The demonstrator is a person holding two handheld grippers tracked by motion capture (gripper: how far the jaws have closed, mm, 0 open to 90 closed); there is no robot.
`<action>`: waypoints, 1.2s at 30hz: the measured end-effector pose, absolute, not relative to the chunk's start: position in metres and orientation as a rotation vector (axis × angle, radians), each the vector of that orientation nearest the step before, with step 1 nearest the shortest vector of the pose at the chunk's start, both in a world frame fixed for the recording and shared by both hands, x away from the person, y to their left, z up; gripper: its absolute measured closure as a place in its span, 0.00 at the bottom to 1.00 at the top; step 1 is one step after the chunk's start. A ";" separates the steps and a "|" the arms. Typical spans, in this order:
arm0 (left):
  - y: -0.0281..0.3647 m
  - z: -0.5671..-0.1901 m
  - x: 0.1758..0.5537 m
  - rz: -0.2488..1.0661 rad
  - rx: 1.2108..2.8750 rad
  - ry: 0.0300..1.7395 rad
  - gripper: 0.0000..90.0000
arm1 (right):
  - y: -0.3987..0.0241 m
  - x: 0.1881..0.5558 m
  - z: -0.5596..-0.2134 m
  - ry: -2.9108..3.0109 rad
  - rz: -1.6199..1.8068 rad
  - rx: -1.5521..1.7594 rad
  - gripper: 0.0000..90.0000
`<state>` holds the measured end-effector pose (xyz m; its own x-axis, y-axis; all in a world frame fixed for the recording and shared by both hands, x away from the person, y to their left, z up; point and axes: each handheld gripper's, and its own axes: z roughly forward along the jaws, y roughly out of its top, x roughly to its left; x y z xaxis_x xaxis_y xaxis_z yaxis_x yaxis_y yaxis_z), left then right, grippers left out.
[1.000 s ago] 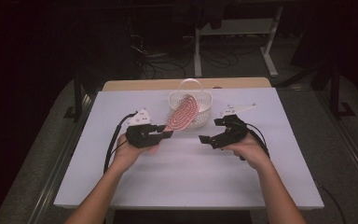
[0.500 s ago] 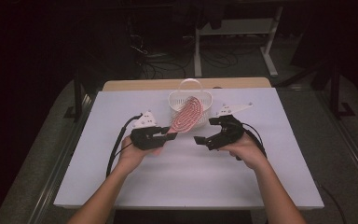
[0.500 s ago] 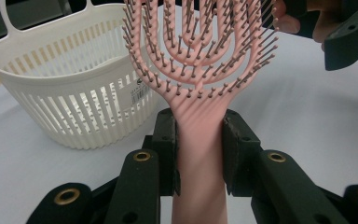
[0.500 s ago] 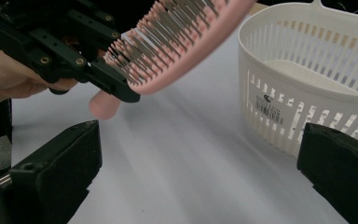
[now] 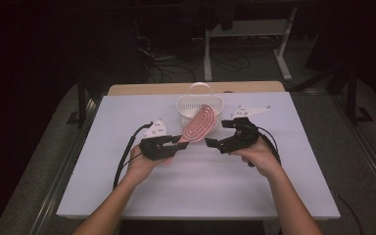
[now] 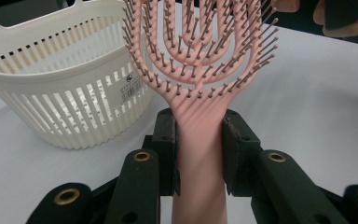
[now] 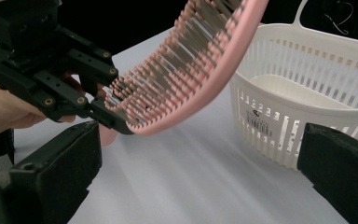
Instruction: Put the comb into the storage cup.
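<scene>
A pink vented hairbrush (image 5: 199, 122) is held above the white table (image 5: 127, 196), its head tilted up toward a white slatted basket (image 5: 199, 105). My left gripper (image 5: 176, 143) is shut on the brush handle; in the left gripper view both pads clamp the handle (image 6: 199, 140) just below the bristled head (image 6: 198, 100), with the basket (image 6: 60, 107) behind to the left. My right gripper (image 5: 211, 143) stands open to the right of the brush, nothing between its fingers. In the right gripper view (image 7: 200, 140) the brush (image 7: 200, 65) arcs across in front of the basket (image 7: 307, 79).
The basket sits at the far middle of the table, its handle up. Black cables trail from both grippers across the tabletop. A wooden board edge (image 5: 142, 89) lies behind the table; the dark floor beyond holds cables and a stand.
The left gripper with the brush has edged slightly right, bringing the brush head nearer the basket. The right gripper has edged slightly left toward it.
</scene>
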<state>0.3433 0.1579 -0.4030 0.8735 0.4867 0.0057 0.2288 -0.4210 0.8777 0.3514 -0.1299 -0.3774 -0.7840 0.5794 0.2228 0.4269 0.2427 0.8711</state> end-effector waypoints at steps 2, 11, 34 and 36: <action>0.157 -0.403 0.342 0.323 2.024 0.518 0.78 | -0.130 0.351 -0.377 2.354 1.581 0.963 0.00; 0.152 -0.405 0.336 0.345 2.031 0.498 0.78 | -0.132 0.350 -0.373 2.325 1.601 0.980 0.00; 0.135 -0.415 0.325 0.373 2.045 0.466 0.78 | -0.123 0.352 -0.378 2.294 1.639 1.064 0.03; 0.135 -0.415 0.325 0.376 2.045 0.467 0.78 | -0.123 0.352 -0.378 2.287 1.649 1.071 0.05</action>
<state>0.3245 0.1349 -0.4155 0.8789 0.4712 0.0736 0.1726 -0.4580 0.8720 0.3522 -0.1231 -0.3781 -0.7410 0.6048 0.2919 0.4681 0.1536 0.8702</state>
